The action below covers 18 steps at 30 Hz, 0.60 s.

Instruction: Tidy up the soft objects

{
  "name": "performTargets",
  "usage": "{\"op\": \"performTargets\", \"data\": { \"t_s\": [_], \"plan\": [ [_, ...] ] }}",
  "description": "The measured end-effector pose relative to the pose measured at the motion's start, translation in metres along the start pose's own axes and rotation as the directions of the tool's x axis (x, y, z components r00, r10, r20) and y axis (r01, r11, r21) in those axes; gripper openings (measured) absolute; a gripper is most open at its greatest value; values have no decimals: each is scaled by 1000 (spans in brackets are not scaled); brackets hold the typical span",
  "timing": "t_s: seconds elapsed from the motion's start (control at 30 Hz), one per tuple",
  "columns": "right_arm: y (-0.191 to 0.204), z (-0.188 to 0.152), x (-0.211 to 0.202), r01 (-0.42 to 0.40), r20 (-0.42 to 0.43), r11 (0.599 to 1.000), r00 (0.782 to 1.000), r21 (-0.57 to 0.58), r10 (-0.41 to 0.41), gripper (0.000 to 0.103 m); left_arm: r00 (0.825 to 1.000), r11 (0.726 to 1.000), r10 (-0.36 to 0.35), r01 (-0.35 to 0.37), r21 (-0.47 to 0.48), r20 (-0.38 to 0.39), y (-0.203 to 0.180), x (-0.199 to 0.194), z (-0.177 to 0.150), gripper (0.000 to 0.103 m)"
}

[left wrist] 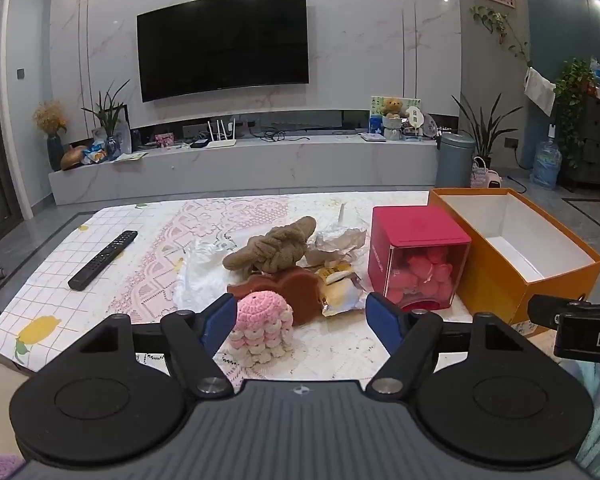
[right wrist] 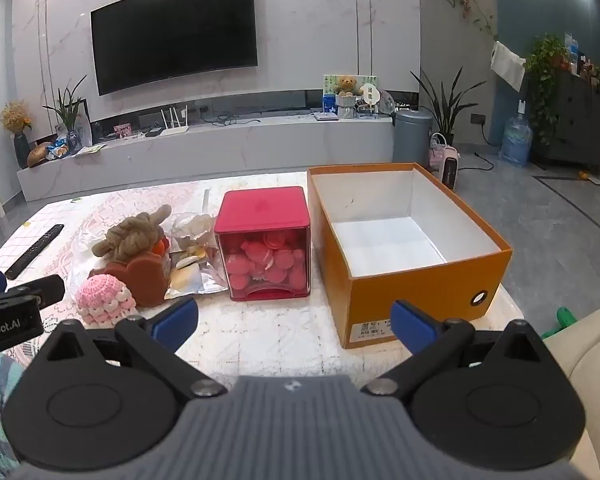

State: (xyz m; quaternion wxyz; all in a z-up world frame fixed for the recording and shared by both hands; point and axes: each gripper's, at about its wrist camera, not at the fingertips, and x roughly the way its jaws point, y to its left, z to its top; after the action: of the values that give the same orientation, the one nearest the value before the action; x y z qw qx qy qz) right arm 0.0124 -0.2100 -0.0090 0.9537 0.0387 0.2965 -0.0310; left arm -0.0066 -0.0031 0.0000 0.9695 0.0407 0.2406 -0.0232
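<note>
While both tongs hang over the near edge of the bench (left wrist: 100, 264), neither holds anything: the left tongs (left wrist: 302, 314) stand wide, with the pink crocheted toy (left wrist: 260, 326) just beyond their left blue pad, and the right tongs (right wrist: 296, 322) gape equally wide over bare tablecloth in front of the orange cardboard box (right wrist: 416, 276). That box sits open and empty at the bench's right side, white inside. Just left of it stands a red-lidded clear cube container (right wrist: 268, 244) full of pink round pieces. Further left lies the heap of soft things: a brown knotted plush (left wrist: 270, 250) on top, a brown bear-shaped sponge (left wrist: 300, 294) touching the crocheted toy from behind, crumpled wrappers (left wrist: 340, 294) beside the sponge, and white plastic film (left wrist: 196, 276) under the heap. A black remote control (left wrist: 102, 260) lies well apart on the left.
</note>
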Motion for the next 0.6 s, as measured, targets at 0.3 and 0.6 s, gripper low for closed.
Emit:
{"op": "performTargets", "data": {
  "t_s": [0.3,0.6],
  "plan": [
    [3,-4,1,-14,-15,1000,1000,-8,14,100,999,1000,-2,1,-27,-46,5,8,0,84],
    [8,-4,2,-16,-33,999,999,-42,14,100,999,1000,3,-4,-28,-52,6,9,-2,84]
  ]
}}
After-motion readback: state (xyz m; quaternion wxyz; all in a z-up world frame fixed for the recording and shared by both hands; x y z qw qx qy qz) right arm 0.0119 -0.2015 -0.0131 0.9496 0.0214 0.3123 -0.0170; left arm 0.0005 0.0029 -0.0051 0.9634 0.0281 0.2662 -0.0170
